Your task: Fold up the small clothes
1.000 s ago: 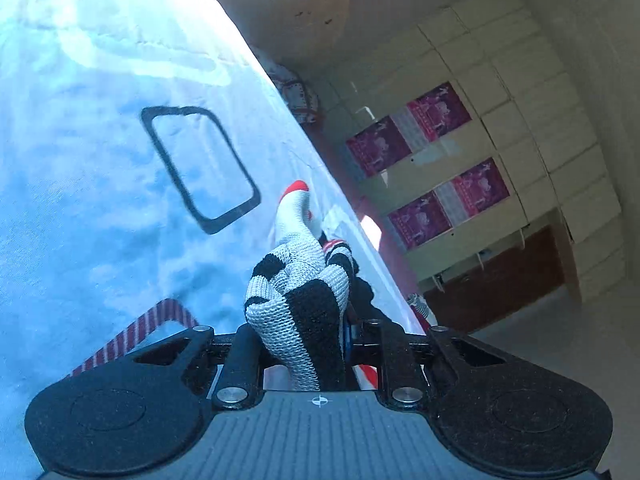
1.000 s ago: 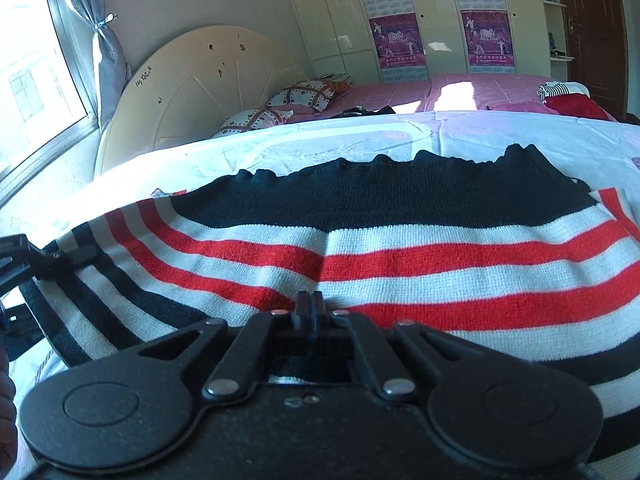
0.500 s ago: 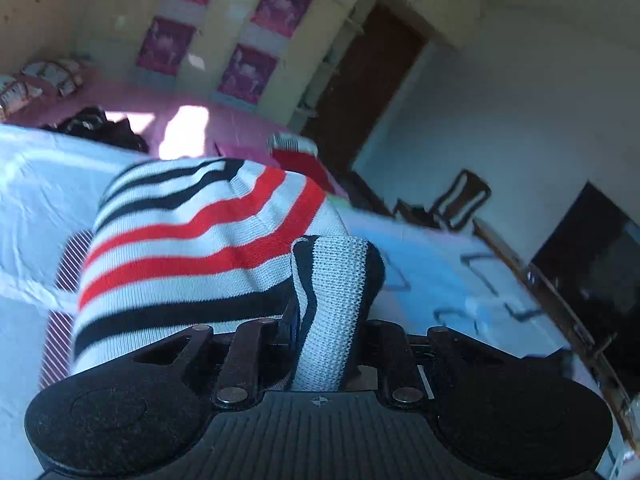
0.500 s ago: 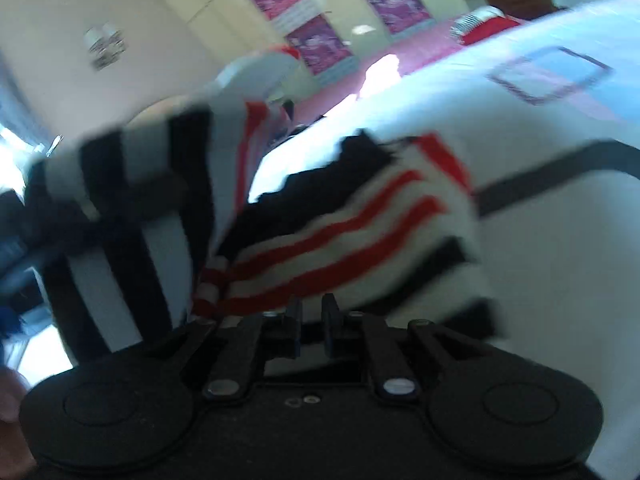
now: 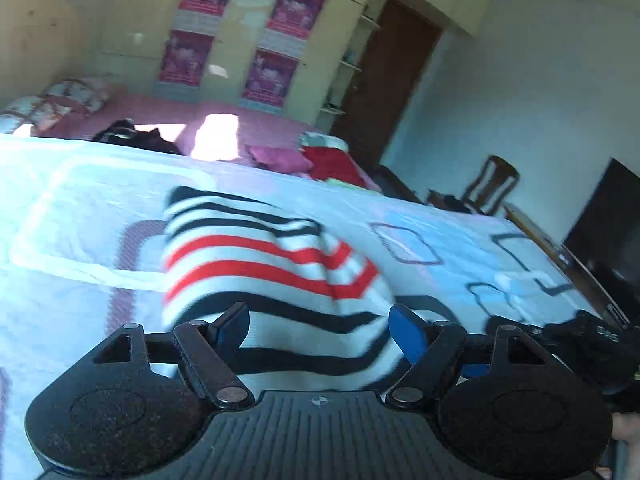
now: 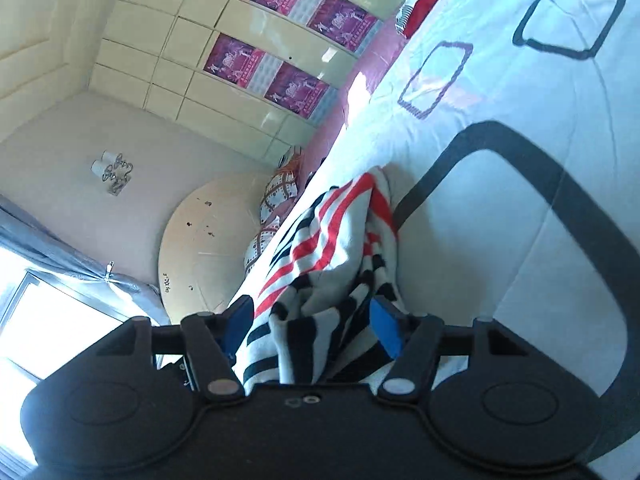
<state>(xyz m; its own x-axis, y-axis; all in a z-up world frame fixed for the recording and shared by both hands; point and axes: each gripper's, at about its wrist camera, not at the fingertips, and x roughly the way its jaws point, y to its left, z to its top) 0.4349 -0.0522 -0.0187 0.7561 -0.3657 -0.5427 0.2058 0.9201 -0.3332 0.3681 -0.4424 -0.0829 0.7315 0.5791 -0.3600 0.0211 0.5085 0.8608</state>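
A small knit sweater [image 5: 260, 264] with white, red and black stripes lies folded over on the pale blue bedsheet [image 5: 72, 208]. My left gripper [image 5: 320, 326] is open just in front of the sweater's near edge, its blue-padded fingers [image 5: 406, 332] wide apart and holding nothing. In the right wrist view the same sweater [image 6: 320, 256] lies bunched on the sheet. My right gripper [image 6: 312, 322] is open, with the sweater's crumpled near end lying loose between its fingers [image 6: 386, 328]. The right gripper's body shows at the right edge of the left wrist view [image 5: 600, 344].
The sheet carries printed rounded squares [image 5: 404, 244]. A pink bed with pillows [image 5: 68, 96] and a heap of red and pink clothes [image 5: 320, 156] lies behind. Wardrobes with posters [image 5: 276, 44], a brown door [image 5: 384, 80], a chair [image 5: 492, 180] and a dark screen [image 5: 600, 232] stand farther off.
Both grippers have let go of the sweater and opened. The sweater, held up and swung over before, now lies folded on the sheet. Both cameras have swung round.
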